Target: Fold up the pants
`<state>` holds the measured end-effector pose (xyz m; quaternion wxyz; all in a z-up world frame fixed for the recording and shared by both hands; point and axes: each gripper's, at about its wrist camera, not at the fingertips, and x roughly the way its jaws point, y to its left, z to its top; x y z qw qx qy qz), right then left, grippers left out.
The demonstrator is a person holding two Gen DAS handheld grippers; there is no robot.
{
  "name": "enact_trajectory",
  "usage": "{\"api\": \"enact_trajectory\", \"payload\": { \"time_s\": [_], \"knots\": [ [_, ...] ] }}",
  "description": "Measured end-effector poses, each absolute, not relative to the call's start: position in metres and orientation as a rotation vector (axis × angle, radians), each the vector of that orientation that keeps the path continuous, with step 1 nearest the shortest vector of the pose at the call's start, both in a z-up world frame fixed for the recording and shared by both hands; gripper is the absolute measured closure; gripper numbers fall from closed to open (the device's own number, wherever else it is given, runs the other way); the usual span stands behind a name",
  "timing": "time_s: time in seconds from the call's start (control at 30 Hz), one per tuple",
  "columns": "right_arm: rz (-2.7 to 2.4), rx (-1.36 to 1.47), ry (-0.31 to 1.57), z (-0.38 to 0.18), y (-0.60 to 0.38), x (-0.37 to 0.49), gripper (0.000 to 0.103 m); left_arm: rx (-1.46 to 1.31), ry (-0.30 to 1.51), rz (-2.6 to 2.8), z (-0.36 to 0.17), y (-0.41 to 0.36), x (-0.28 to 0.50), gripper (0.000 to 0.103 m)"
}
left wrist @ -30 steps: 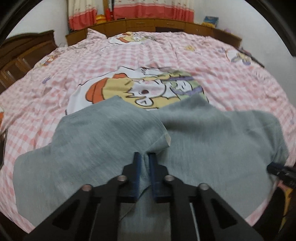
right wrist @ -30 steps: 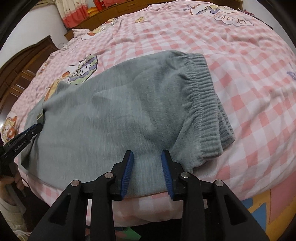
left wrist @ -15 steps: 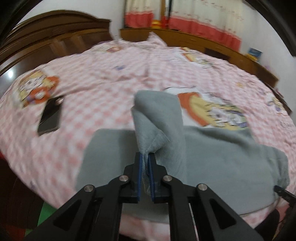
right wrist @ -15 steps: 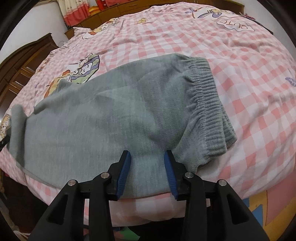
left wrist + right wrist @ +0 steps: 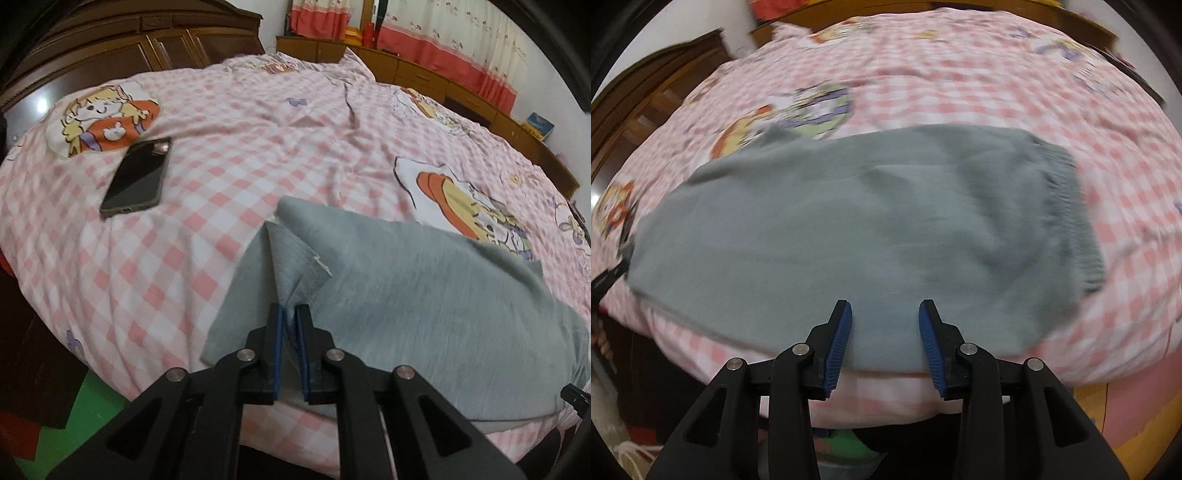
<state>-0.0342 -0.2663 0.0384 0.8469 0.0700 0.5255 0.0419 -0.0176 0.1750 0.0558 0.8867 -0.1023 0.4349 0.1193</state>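
Motion blur smears the whole right wrist view, softening the pants' [image 5: 857, 229] waistband ribbing and the quilt [image 5: 960, 85] cartoons, while the left gripper [image 5: 609, 278] is cut off at the frame's edge.

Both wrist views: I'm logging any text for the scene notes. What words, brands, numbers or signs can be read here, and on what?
No text can be read in either view.
Phone: dark back, no legible brand.
Bedsheet: cartoon prints only; no lettering readable, and the right wrist view is motion-blurred.
Blue box on the wooden ledge: too small to read.
Grey pants, pinched by the left hand-held gripper: the small white tag is blank or illegible.
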Motion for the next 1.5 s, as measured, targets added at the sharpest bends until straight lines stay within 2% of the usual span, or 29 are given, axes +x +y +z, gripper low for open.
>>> {"api": "enact_trajectory", "payload": {
  "time_s": [0.2, 0.4, 0.87, 0.93, 0.97, 1.03, 1.13, 1.5],
  "knots": [
    [0.270, 0.083, 1.140, 0.035, -0.210, -0.036, 0.064, -0.289, 0.926, 0.212, 0.044, 0.179, -0.015, 0.094],
    [0.354, -0.069, 1.144, 0.029, -0.164, -0.044, 0.064, -0.323, 0.939, 0.175, 0.038, 0.181, -0.014, 0.085],
    [0.333, -0.198, 1.124, 0.017, -0.148, -0.044, 0.065, -0.355, 0.928, 0.177, 0.037, 0.183, -0.009, 0.084],
    [0.329, -0.215, 1.108, 0.017, -0.146, -0.044, 0.072, -0.349, 0.921, 0.178, 0.038, 0.183, -0.009, 0.090],
    [0.329, -0.221, 1.098, 0.018, -0.145, -0.045, 0.075, -0.348, 0.916, 0.178, 0.039, 0.183, -0.010, 0.091],
    [0.339, -0.207, 1.089, 0.018, -0.147, -0.046, 0.088, -0.358, 0.907, 0.172, 0.041, 0.183, -0.012, 0.092],
    [0.354, -0.164, 1.086, 0.019, -0.152, -0.045, 0.098, -0.362, 0.895, 0.171, 0.046, 0.186, -0.015, 0.095],
    [0.434, -0.078, 1.039, 0.048, -0.167, -0.054, 0.101, -0.383, 0.869, 0.186, 0.065, 0.195, -0.034, 0.096]
  ]
}}
